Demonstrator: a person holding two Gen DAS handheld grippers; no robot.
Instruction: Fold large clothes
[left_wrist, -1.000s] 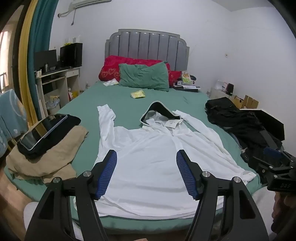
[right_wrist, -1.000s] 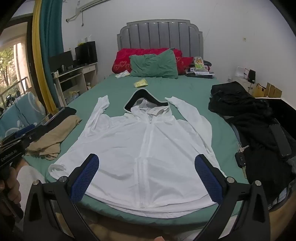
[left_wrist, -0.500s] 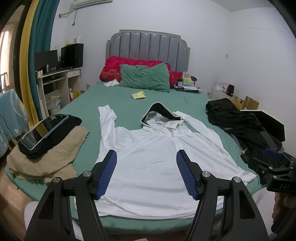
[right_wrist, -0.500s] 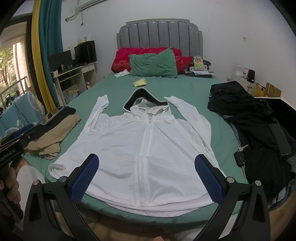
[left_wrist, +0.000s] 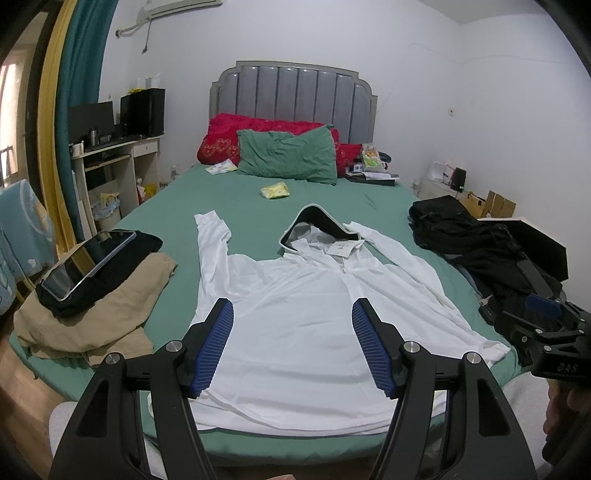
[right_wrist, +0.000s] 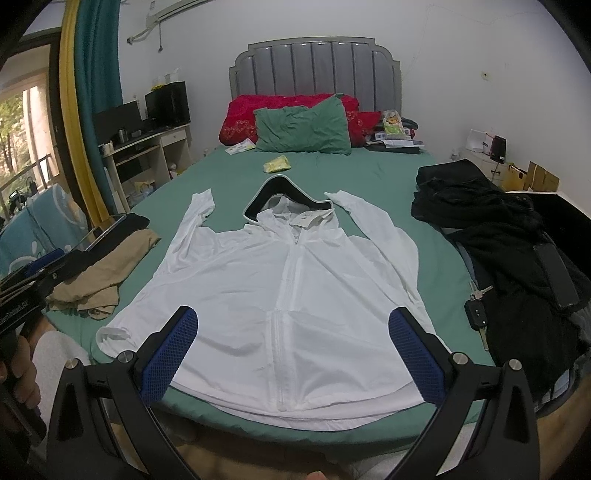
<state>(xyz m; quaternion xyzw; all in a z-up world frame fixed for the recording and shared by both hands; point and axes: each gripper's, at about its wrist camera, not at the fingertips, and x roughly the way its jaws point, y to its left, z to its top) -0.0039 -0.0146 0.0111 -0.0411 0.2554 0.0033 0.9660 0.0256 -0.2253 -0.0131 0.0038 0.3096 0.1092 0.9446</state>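
Note:
A white hooded zip jacket (left_wrist: 295, 306) lies spread flat, front up, on the green bed (left_wrist: 236, 210), hood toward the headboard and sleeves angled out. It also shows in the right wrist view (right_wrist: 295, 288). My left gripper (left_wrist: 291, 328) is open and empty, held above the jacket's hem at the foot of the bed. My right gripper (right_wrist: 293, 332) is open wide and empty, also above the hem. Neither touches the cloth.
Tan trousers with a black garment and a tablet (left_wrist: 85, 258) lie at the bed's left edge. A black clothes pile (right_wrist: 498, 229) with a phone and keys (right_wrist: 476, 314) lies on the right. Pillows (left_wrist: 288, 155) and a yellow packet (left_wrist: 275, 191) sit near the headboard. A desk (left_wrist: 114, 162) stands left.
Both grippers have drifted slightly; the view shifts a little. The jacket has not moved and both grippers stay open.

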